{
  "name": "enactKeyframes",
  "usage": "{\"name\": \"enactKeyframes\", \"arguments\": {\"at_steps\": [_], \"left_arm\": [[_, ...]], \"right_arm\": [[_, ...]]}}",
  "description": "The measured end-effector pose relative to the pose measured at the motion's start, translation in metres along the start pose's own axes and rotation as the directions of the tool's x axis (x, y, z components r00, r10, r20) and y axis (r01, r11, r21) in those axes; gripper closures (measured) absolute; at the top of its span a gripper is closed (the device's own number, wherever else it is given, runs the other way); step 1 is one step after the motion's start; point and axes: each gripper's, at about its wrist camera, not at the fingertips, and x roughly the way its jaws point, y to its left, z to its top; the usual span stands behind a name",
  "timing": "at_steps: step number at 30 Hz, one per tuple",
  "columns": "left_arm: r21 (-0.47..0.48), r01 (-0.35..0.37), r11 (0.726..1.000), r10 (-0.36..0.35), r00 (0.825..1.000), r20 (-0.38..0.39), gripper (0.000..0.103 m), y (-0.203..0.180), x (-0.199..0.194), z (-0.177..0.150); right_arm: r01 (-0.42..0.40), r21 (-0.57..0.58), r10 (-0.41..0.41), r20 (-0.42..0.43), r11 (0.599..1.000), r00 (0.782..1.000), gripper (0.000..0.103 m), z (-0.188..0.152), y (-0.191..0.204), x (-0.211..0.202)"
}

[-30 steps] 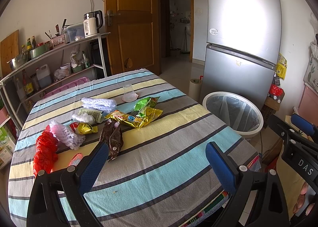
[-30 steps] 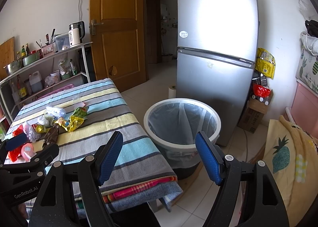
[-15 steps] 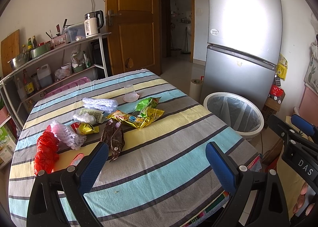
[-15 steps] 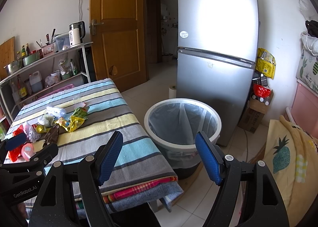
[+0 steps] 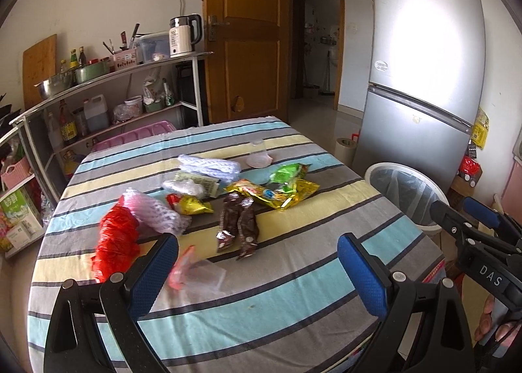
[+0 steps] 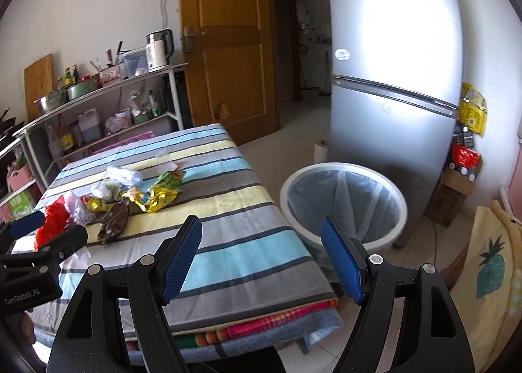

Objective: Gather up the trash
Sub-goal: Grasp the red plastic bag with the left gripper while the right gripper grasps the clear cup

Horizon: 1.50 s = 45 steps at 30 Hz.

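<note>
— What's the room like?
— A striped table (image 5: 293, 291), a fridge (image 5: 421, 79), a lined bin (image 6: 342, 206) beside it.
— And the trash?
— Wrappers (image 5: 238, 226) lie mid-table, just ahead of the left hand-held gripper (image 5: 257, 271), which is spread. The right hand-held gripper (image 6: 261, 262) is spread too, near the bin.

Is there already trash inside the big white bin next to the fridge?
No, in the right wrist view the trash bin shows only its clear liner bag inside, and the wrappers all lie on the striped table.
</note>
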Motion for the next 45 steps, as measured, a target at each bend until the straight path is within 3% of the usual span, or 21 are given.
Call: {"name": "enactKeyframes", "arguments": {"at_steps": [3,5,8,11,17,21,28,39,42,45], "left_arm": [[-0.041,-0.049,0.998,0.049,0.999,0.001,0.004,0.03,-0.005,-0.004],[-0.064,-0.098,0.993,0.097,0.995,-0.019,0.004,0.05,-0.004,-0.007],[-0.092,-0.162,0.983,0.157,0.986,-0.053,0.004,0.079,-0.003,-0.014],[-0.145,-0.18,0.973,0.173,0.983,-0.064,0.004,0.108,-0.007,-0.022],[-0.182,-0.228,0.957,0.211,0.971,-0.109,0.004,0.142,-0.002,-0.029],[-0.223,-0.184,0.957,0.153,0.977,-0.147,0.007,0.159,0.01,-0.031],[-0.265,-0.15,0.953,0.106,0.979,-0.172,0.01,0.175,0.031,-0.027],[-0.268,-0.11,0.957,0.052,0.975,-0.214,0.017,0.182,0.056,-0.019],[-0.262,-0.089,0.961,0.03,0.974,-0.224,0.023,0.179,0.064,-0.016],[-0.242,-0.074,0.967,0.014,0.97,-0.242,0.037,0.175,0.069,-0.014]], "right_arm": [[-0.124,-0.034,0.123,-0.035,0.992,0.992,0.027,0.0,0.021,0.014],[-0.168,-0.06,0.165,-0.061,0.984,0.984,0.027,-0.001,0.034,0.023],[-0.269,-0.087,0.261,-0.089,0.959,0.961,0.027,0.001,0.055,0.035],[-0.375,-0.102,0.364,-0.112,0.921,0.924,0.027,0.002,0.077,0.045],[-0.518,-0.222,0.478,-0.21,0.826,0.853,0.027,-0.007,0.13,0.065],[-0.591,-0.259,0.524,-0.285,0.764,0.803,0.027,-0.015,0.155,0.074],[-0.635,-0.268,0.535,-0.362,0.725,0.763,0.028,-0.018,0.176,0.096],[-0.689,-0.289,0.545,-0.443,0.664,0.711,0.052,-0.018,0.193,0.11],[-0.7,-0.281,0.547,-0.461,0.656,0.698,0.063,-0.02,0.196,0.115],[-0.712,-0.252,0.566,-0.461,0.656,0.684,0.072,-0.019,0.195,0.117]]}}
